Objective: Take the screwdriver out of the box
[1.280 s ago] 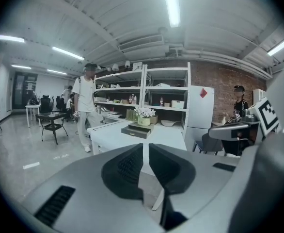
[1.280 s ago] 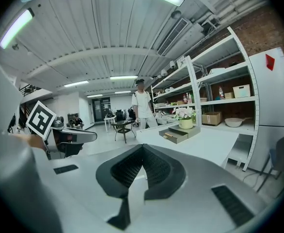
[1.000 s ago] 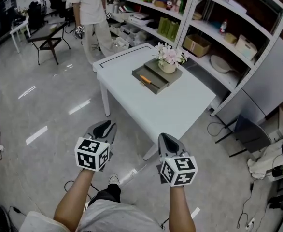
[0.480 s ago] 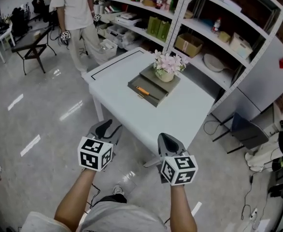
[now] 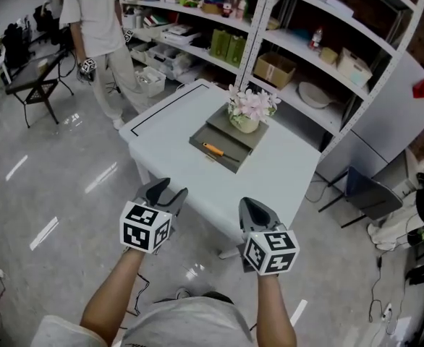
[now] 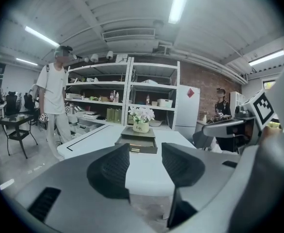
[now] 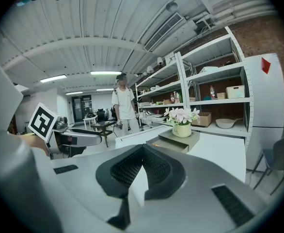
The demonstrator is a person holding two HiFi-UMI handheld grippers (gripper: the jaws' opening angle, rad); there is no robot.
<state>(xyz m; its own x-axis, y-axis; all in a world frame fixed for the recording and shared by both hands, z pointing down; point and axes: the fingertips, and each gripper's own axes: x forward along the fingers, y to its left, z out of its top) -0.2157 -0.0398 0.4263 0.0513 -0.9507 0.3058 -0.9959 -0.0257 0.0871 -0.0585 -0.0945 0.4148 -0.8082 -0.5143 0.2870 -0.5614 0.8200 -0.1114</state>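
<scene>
Glossy grey flooring (image 5: 67, 186) is reflecting the ceiling lights around one white, rectangular table (image 5: 277, 172). Metal shelving (image 5: 270, 20) is standing behind it in two white-framed bays. One person (image 5: 96, 20) in a pale shirt is standing beside the shelving, apart from the table. One flat grey box (image 5: 234, 132) is sitting on the tabletop, its lower tray lying open toward the grippers. One cream pot (image 5: 245, 121) of pink flowers is resting on the box's closed rear part. One screwdriver (image 5: 213, 150), slim and orange-handled, is lying inside the open tray. Two grippers are hovering near the table's front edge, well apart from the box, each bearing one marker cube. The left gripper (image 5: 170, 190) has just been opening its ribbed black jaws, which are standing wide apart with nothing between them. The right gripper (image 5: 252, 205) is holding its jaws together at the tips, empty.
</scene>
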